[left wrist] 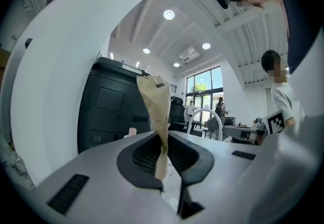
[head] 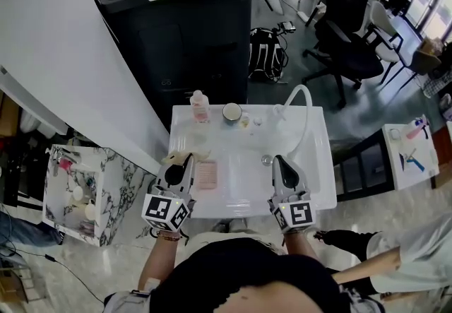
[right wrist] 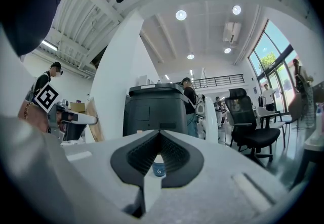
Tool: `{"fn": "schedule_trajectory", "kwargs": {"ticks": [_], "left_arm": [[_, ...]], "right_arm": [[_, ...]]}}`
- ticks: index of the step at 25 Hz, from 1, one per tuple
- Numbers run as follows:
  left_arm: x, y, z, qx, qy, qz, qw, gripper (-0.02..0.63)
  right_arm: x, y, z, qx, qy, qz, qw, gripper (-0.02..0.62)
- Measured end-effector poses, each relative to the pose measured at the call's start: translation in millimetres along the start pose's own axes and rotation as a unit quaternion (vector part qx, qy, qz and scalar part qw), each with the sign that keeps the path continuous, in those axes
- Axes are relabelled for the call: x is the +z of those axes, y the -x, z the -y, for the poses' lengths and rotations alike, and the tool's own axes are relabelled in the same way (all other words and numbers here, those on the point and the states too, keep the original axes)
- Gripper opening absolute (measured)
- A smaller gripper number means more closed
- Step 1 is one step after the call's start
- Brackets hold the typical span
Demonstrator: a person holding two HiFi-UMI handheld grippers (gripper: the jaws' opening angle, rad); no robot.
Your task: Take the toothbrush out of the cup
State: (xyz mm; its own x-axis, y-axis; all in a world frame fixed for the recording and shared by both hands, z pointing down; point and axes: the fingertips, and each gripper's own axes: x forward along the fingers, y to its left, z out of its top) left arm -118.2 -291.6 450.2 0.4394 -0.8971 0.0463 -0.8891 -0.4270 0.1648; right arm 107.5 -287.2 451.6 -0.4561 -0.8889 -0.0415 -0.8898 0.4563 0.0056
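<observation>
In the upper middle of your head view, the cup (head: 232, 112) is too small to tell whether a toothbrush stands in it.

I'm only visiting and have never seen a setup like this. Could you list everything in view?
sink: one, white, centre, before the person
faucet: one, white, curved, sink's back right
bottle: one, pinkish, sink's back left
cup: one, dark-rimmed, back edge, right of the bottle; no toothbrush discernible
pad: one, pink, left in the sink
machine: one, black, behind the sink
office chair: one, black, far right
backpack: one, black, floor beside the machine
side table: one, marbled, left
paper strip: one, beige, held upright
left claw: one, grey, shut on the paper strip
right claw: one, grey, shut, empty, over the sink's right
</observation>
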Motion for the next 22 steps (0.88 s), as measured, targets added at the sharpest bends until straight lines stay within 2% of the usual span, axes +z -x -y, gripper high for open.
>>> {"fn": "schedule_trajectory", "kwargs": {"ticks": [17, 22], "left_arm": [[-6, 24, -9, 0.031, -0.005, -0.001, 0.9995, 0.026], [-5, 27, -11, 0.035, 0.002, -0.002, 0.9994, 0.026]], "right_arm": [[-3, 0, 6, -0.006, -0.005, -0.002, 1.0, 0.005], [-7, 1, 11, -0.019, -0.006, -0.013, 1.0, 0.005]]}}
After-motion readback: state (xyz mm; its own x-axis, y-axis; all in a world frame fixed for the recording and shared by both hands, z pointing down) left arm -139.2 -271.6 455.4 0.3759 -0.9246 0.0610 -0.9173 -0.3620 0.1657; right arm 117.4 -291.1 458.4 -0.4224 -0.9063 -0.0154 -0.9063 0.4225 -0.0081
